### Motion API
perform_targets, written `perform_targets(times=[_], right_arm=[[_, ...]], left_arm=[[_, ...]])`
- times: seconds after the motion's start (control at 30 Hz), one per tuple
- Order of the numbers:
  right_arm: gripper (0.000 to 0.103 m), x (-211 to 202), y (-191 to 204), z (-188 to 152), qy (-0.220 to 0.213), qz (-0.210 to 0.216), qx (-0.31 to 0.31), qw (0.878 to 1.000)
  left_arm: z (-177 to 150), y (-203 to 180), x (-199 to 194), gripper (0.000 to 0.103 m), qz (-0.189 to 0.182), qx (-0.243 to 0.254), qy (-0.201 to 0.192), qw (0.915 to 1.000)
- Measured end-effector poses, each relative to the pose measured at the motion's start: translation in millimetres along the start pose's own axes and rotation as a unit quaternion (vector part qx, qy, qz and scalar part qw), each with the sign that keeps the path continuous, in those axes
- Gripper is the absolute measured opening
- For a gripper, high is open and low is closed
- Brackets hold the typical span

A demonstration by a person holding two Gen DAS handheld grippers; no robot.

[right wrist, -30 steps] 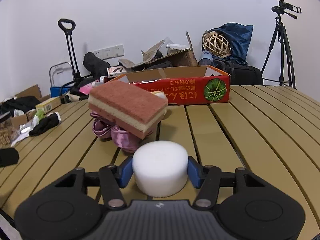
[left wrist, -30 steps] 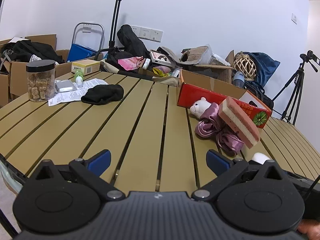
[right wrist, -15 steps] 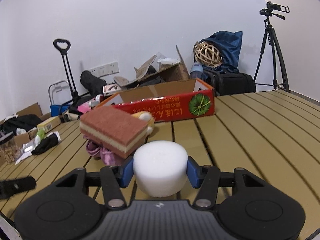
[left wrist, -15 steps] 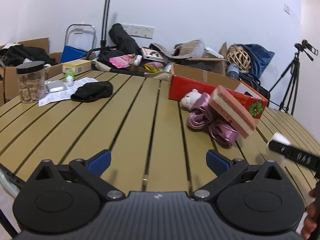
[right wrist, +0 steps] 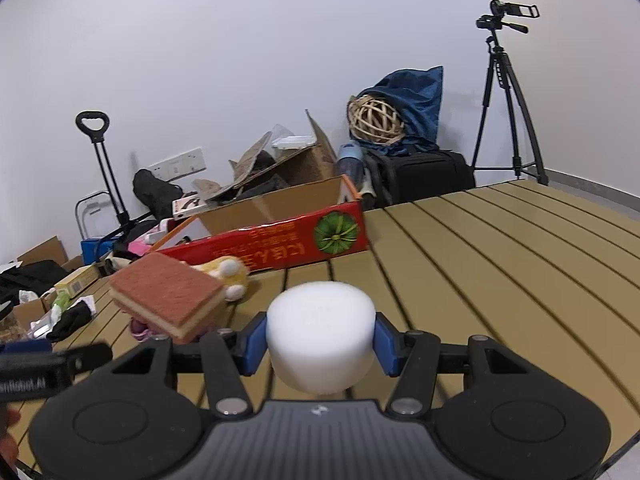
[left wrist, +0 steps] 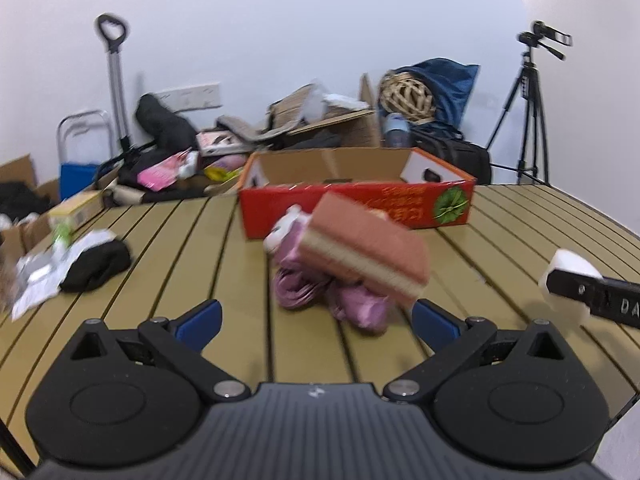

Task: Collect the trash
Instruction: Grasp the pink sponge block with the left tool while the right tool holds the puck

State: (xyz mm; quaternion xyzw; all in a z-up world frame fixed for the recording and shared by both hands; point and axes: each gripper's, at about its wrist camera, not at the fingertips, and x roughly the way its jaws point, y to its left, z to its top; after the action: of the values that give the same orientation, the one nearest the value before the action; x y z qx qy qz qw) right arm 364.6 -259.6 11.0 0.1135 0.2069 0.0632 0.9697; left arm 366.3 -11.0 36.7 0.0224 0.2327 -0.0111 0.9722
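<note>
So the right gripper (right wrist: 320,344) has its blue pads pinching a white foam puck (right wrist: 320,344) from both sides, sitting bottom centre of the right wrist view and held clear of the slatted table (right wrist: 500,264). My guess is it's up off the slats like that because it's being carried over to the red cardboard box (right wrist: 272,246) in the middle of the frame, which looks like the trash bin here since it's open-topped and mostly empty. The left gripper (left wrist: 316,316) is spread wide with nothing between the pads, aimed at the pile in the middle of its frame: a pink-and-cream sponge (left wrist: 364,256) propped tilted on a purple ribbon bundle (left wrist: 320,296), just in front of the box. Probably lining up the next pick. The left view is blurry but shows stuff the right one barely gets, like the black cloth (left wrist: 96,266) and papers at the left edge, plus the puck from the side at the right edge. The right view instead shows a yellow plush (right wrist: 228,276) tucked behind the sponge, and the left gripper's finger poking in at lower left.
</note>
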Motion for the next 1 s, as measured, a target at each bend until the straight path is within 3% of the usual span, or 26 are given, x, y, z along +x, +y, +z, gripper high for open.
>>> perform_targets(times=[0.37,0.63,1.0], right_arm=[[0.054,-4.3,-34.3,7.2,0.003,-0.002,0.044,0.999],[0.054,-5.8,-38.5,8.5,0.003,0.000,0.050,0.999],[0.054,-3.4,-36.3,8.4,0.007,0.003,0.052,0.999]], left_arm=[[43.0,-50.2,42.9,0.103,-0.025,0.113,0.034,0.9927],[43.0,-69.3,67.1,0.103,0.020,0.182,0.060,0.9812],[42.6,-76.2,76.2,0.103,0.041,0.229,0.077,0.9694]])
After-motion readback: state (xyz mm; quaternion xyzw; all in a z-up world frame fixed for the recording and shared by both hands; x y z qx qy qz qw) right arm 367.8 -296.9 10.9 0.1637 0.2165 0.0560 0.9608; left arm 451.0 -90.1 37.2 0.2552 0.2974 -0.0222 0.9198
